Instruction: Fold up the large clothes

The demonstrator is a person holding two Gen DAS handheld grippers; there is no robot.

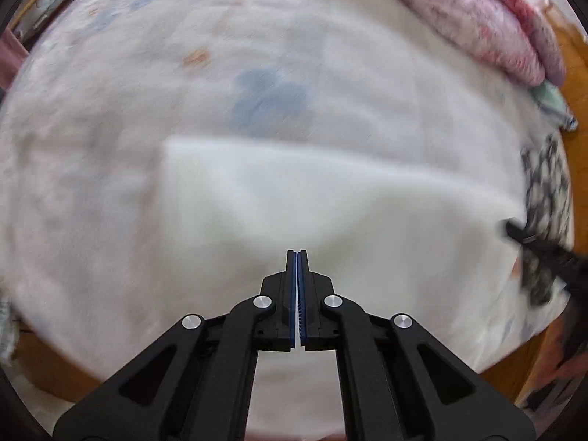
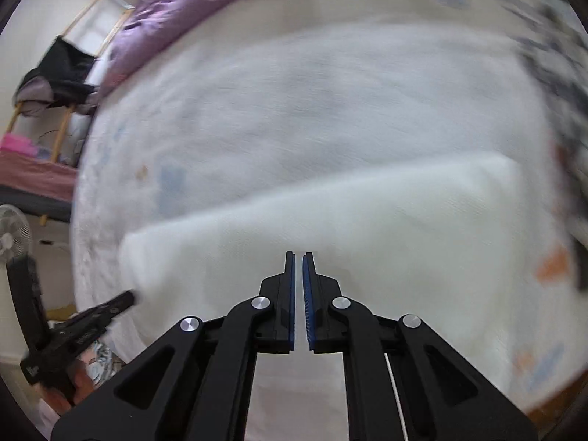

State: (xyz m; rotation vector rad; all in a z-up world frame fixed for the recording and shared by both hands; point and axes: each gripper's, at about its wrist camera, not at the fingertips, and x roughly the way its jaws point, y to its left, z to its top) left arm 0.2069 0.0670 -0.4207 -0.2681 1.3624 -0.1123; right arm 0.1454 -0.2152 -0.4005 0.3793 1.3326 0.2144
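Note:
A white garment (image 1: 294,191) lies folded into a broad rectangle on the pale printed bed sheet (image 1: 183,92). My left gripper (image 1: 297,251) points down over its near edge, shut, with only a white sliver between the blue pads; I cannot tell whether cloth is pinched. In the right wrist view the left gripper (image 2: 126,298) has its tip at the left corner of the garment (image 2: 367,220). My right gripper (image 2: 298,253) hangs over the near edge with a narrow gap and nothing between the pads. Its tip (image 1: 509,228) is at the garment's right edge.
A pink blanket (image 1: 477,18) and purple bedding (image 2: 165,11) are heaped along the far side of the bed. A black-and-white patterned cloth (image 1: 544,191) lies at the right edge by the wooden frame (image 1: 573,73). A fan (image 2: 11,235) and a clothes rack (image 2: 62,70) stand beyond the left side.

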